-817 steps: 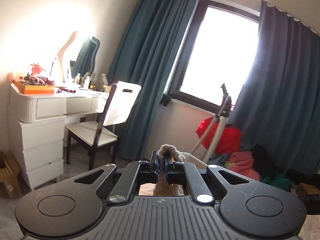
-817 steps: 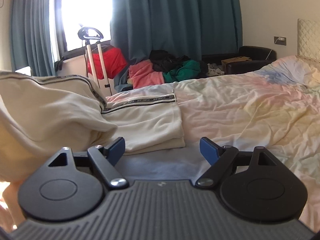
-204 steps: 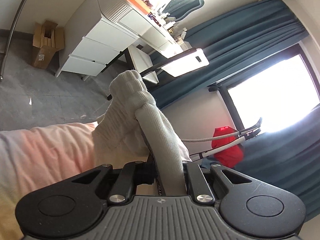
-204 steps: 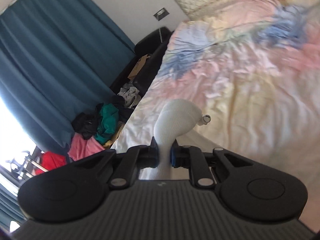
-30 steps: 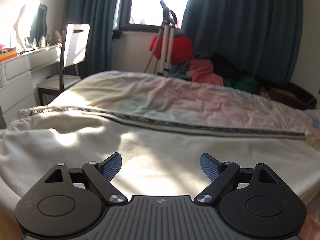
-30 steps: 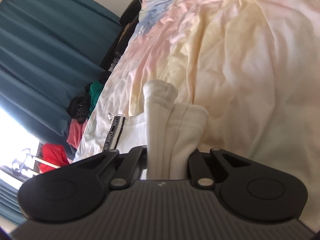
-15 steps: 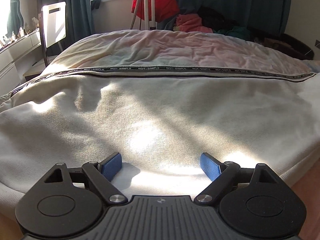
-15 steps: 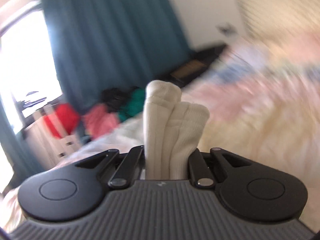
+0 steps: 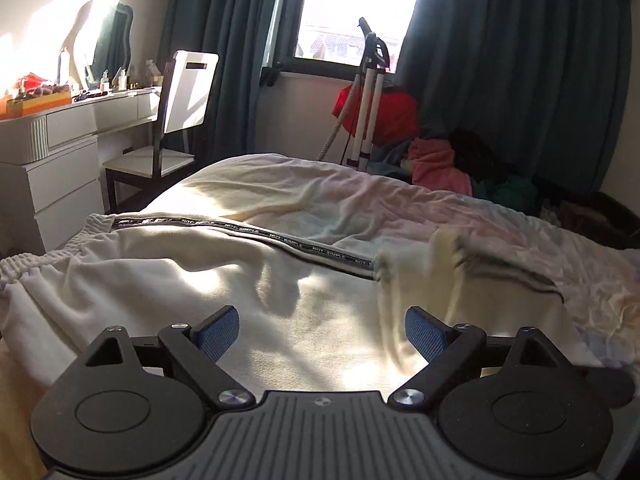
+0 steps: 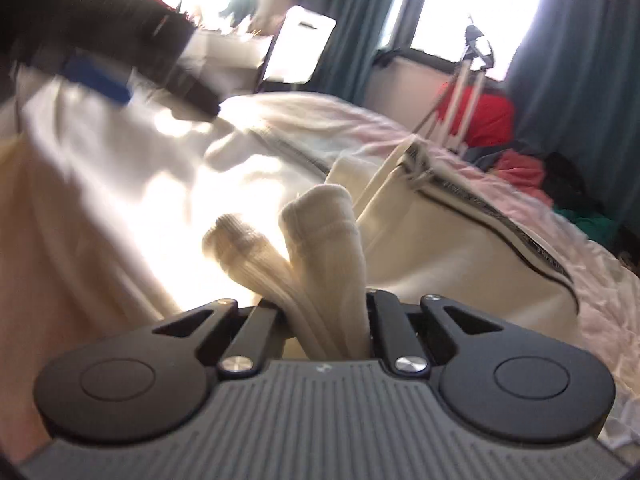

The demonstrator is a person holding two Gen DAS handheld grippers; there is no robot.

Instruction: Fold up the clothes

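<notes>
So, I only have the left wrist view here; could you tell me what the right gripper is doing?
Observer: The right gripper is shut on a pair of white socks, folded together.
Operator: Thank you. Where is it relative to the cream trousers?
Observer: It is above the cream trousers, and the picture is blurred by motion.
Operator: And can you see my left gripper from there?
Observer: Yes, the left gripper shows blurred at upper left, over the trousers' lit end.

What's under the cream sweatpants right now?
The cream sweatpants lie spread on the pastel bedsheet, which shows beyond the lettered side stripe. Whatever lies directly beneath the fabric is covered.
</notes>
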